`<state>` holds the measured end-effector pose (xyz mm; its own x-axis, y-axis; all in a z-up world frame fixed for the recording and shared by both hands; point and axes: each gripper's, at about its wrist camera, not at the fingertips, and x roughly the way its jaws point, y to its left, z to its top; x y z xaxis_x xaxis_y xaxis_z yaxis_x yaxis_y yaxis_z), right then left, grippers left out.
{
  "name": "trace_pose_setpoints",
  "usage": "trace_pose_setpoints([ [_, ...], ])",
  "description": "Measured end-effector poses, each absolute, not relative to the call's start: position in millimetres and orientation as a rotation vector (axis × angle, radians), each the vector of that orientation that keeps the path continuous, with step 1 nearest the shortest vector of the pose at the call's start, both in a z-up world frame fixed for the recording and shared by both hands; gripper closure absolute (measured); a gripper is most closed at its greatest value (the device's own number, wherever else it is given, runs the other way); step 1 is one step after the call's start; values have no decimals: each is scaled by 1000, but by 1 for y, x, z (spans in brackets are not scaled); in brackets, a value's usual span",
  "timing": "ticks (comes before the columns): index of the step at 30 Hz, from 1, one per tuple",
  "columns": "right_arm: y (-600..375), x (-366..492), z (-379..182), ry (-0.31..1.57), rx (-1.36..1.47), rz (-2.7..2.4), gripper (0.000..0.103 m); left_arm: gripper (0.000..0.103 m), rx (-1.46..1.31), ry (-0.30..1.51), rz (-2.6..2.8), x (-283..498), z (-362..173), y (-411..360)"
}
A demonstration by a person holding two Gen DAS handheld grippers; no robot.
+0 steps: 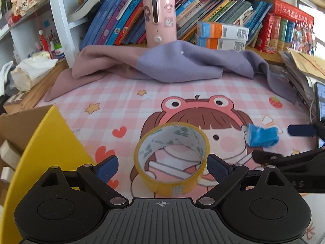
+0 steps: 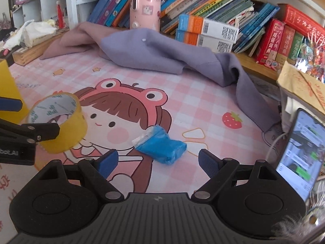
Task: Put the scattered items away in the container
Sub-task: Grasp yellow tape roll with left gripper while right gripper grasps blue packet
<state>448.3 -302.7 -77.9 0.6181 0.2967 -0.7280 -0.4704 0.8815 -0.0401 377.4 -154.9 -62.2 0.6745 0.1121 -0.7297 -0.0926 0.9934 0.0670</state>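
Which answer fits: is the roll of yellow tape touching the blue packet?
Apart. The right wrist view shows the roll of yellow tape and the blue packet with bare pink mat between them.

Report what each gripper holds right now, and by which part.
Nothing is held. The left gripper is open, straddling the tape roll without pressing it. The right gripper is open just short of the blue packet.

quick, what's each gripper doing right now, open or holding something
Left gripper: open, straddling the tape roll, not gripping.
Right gripper: open, empty, blue packet just ahead.
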Motion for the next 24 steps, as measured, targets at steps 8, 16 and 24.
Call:
trace_pose_setpoints([
  [8, -301, 466, -89, 822, -217, 449, 22, 7, -3, 846, 125, 391, -70, -156],
  [16, -302, 472, -92, 817, -190, 466, 26, 7, 12, 861, 125, 407, -80, -159],
  [24, -304, 469, -91, 804, -185, 464, 40, 9, -2, 882, 139, 417, -90, -158],
])
